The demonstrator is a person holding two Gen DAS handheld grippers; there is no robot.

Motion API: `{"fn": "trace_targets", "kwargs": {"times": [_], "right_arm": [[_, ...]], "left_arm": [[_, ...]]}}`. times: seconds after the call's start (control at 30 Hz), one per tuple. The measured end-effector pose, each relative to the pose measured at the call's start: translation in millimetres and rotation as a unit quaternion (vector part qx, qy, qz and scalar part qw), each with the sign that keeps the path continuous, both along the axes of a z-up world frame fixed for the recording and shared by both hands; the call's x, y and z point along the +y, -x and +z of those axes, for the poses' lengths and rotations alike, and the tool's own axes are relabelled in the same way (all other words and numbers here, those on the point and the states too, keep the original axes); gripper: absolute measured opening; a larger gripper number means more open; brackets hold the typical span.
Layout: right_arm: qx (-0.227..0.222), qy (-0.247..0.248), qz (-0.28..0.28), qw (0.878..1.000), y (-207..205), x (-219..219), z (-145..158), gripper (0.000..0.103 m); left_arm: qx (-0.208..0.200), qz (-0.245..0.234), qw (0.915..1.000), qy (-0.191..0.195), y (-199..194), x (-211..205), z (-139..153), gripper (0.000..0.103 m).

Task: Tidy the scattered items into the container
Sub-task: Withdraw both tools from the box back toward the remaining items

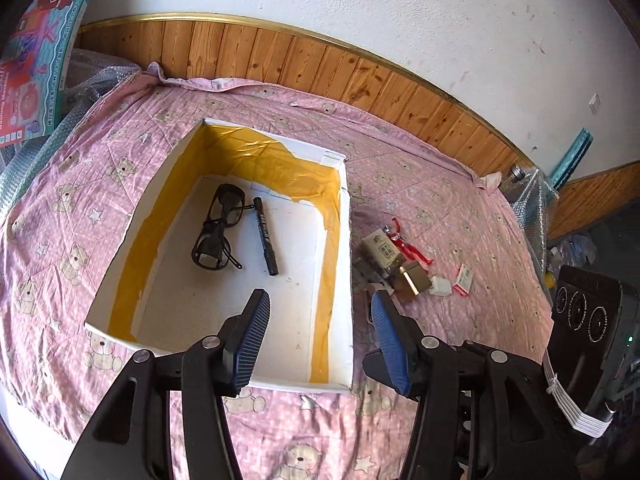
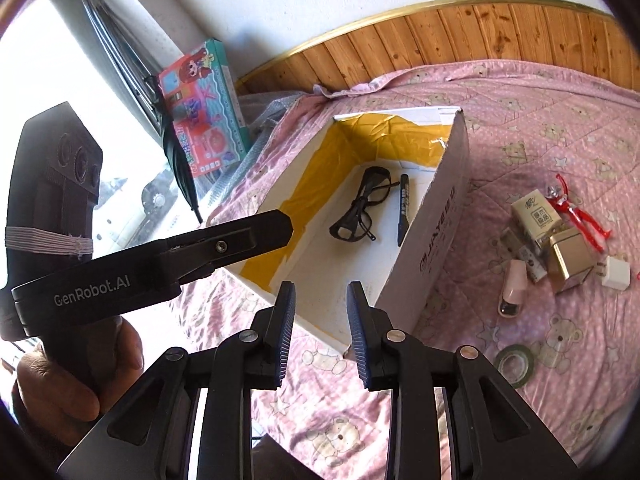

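Left hand-held gripper (image 1: 316, 308) hangs released, blue-padded fingers spread wide and empty, straddling the near right wall of the open white cardboard box with yellow tape lining (image 1: 344, 216). Right hand-held gripper (image 2: 320, 300) is likewise released, holding nothing, poised above the box's near corner. A hand (image 2: 68, 376) wraps the left tool's handle at lower left in the right wrist view.

Inside the box, ahead of both tools, lie black-framed glasses (image 1: 218, 230), folded, long axis running near to far. Just right of them lies a black marker pen (image 1: 265, 236), its long axis near to far too, tilted slightly.

Out on the pink teddy-bear bedspread (image 1: 460, 216), right of the box, sits a tight cluster: a cream tissue packet (image 2: 534, 212), a red toy figure (image 2: 576, 208) just beyond it, a gold rectangular box (image 2: 570, 258), a white plug adapter (image 2: 616, 274), a pink oblong gadget (image 2: 512, 288) pointing near-far, and nearer still, a green tape roll (image 2: 515, 364) lying flat.
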State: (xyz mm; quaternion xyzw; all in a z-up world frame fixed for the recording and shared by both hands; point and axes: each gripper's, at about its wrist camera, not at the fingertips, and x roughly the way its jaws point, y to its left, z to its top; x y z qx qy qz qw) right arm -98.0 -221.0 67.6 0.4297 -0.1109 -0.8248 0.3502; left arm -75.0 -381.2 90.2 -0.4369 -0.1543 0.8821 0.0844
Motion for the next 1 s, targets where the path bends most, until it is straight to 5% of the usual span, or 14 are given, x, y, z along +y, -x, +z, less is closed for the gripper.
{"fn": "trace_targets", "kwargs": {"times": [0.5, 1.0], "right_arm": [[0.001, 0.029, -0.042, 0.999, -46.4, 71.7, -10.2, 0.030], [-0.045, 0.021, -0.136, 0.989, -44.1, 159.8, -60.0, 0.033]], "left_arm": [[0.029, -0.037, 0.9986, 0.023, -49.5, 62.7, -2.3, 0.055], [-0.019, -0.125, 0.9918, 0.022, -35.2, 147.9, -45.7, 0.055]]}}
